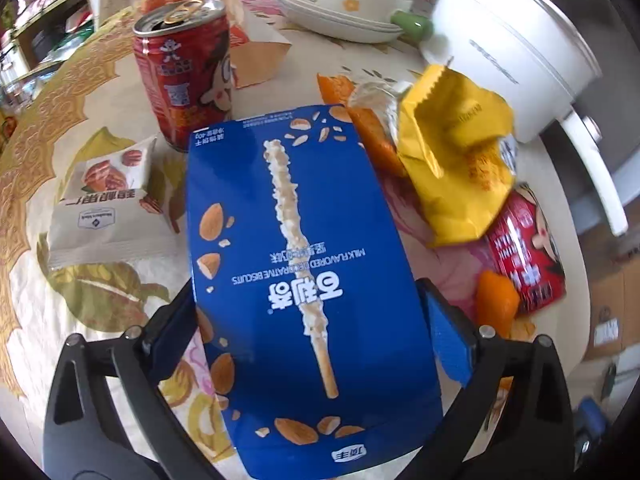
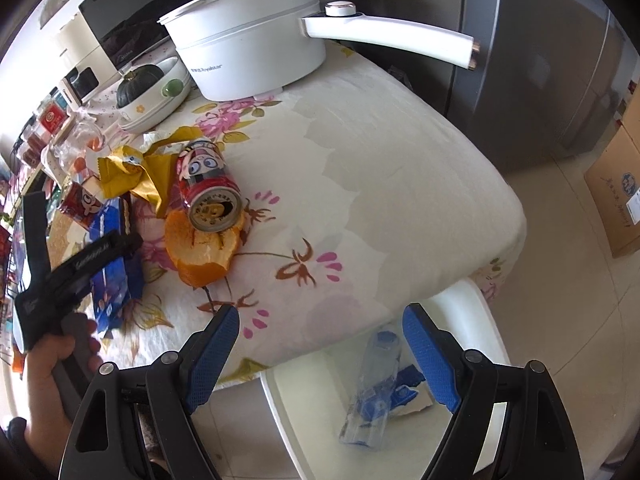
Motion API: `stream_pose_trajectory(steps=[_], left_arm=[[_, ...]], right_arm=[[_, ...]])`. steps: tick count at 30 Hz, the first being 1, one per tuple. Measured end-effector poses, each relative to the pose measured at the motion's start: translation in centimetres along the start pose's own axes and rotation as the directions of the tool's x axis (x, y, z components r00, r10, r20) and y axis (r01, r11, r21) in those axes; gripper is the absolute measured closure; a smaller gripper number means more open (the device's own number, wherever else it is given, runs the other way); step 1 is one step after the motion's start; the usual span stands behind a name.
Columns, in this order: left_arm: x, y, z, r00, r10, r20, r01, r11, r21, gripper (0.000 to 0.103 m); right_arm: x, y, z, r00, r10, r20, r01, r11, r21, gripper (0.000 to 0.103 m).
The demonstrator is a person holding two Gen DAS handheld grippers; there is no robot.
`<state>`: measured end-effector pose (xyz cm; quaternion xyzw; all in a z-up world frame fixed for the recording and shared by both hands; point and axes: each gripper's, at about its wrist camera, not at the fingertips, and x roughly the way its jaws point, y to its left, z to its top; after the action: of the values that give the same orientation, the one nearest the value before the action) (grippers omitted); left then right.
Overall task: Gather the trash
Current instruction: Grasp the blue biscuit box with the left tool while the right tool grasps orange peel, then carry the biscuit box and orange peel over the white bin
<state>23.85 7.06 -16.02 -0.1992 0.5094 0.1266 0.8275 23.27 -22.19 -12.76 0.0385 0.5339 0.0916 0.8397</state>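
Note:
My left gripper (image 1: 310, 320) is shut on a blue biscuit box (image 1: 312, 280), its pads pressing the box's two long sides just above the flowered tablecloth (image 2: 380, 184). Beside the box lie a yellow wrapper (image 1: 452, 160), orange peel (image 2: 200, 256) and a tipped red can (image 2: 208, 188). An upright red can (image 1: 184, 76) and a white snack packet (image 1: 108, 200) sit to its left. My right gripper (image 2: 320, 356) stands open with nothing in it at the table's near edge, above a white bin (image 2: 472, 320) holding a clear plastic bottle (image 2: 372, 392).
A white electric pot (image 2: 248, 52) with a long handle stands at the table's back. Stacked bowls with a dark squash (image 2: 152, 92) are next to it. A cardboard box (image 2: 616, 200) sits on the floor at right, beside a grey fridge. A person's hand (image 2: 52, 360) holds the left gripper.

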Motion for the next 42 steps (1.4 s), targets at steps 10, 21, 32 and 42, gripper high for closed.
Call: stream_pose_trajectory(steps=[10,21,32,42], left_arm=[[-2.6,4.2,-1.6,0.983,-0.170,-0.069,0.175,0.981,0.078,0.006],[-5.8,5.0,-3.4,0.981,-0.182,-0.072,0.191,0.968,0.162,0.006],[-7.0,5.8,-3.6,0.976,-0.209,-0.062,0.217,0.958,0.189,0.006],[-9.7,5.6,-4.0,0.959,-0.281,-0.037,0.283,0.938,0.200,0.006]], right_arm=[[3.3,5.9,0.9,0.997,0.075,-0.002,-0.075,0.992,-0.105,0.018],[7.7,10.1,0.9,0.999,-0.043,0.018,0.045,0.987,-0.154,0.027],[5.4,9.3,1.3,0.999,0.020,0.050,-0.013,0.990,-0.138,0.077],[1.9,10.9,-0.2,0.994,0.088,0.058,-0.074,0.975,-0.209,0.098]])
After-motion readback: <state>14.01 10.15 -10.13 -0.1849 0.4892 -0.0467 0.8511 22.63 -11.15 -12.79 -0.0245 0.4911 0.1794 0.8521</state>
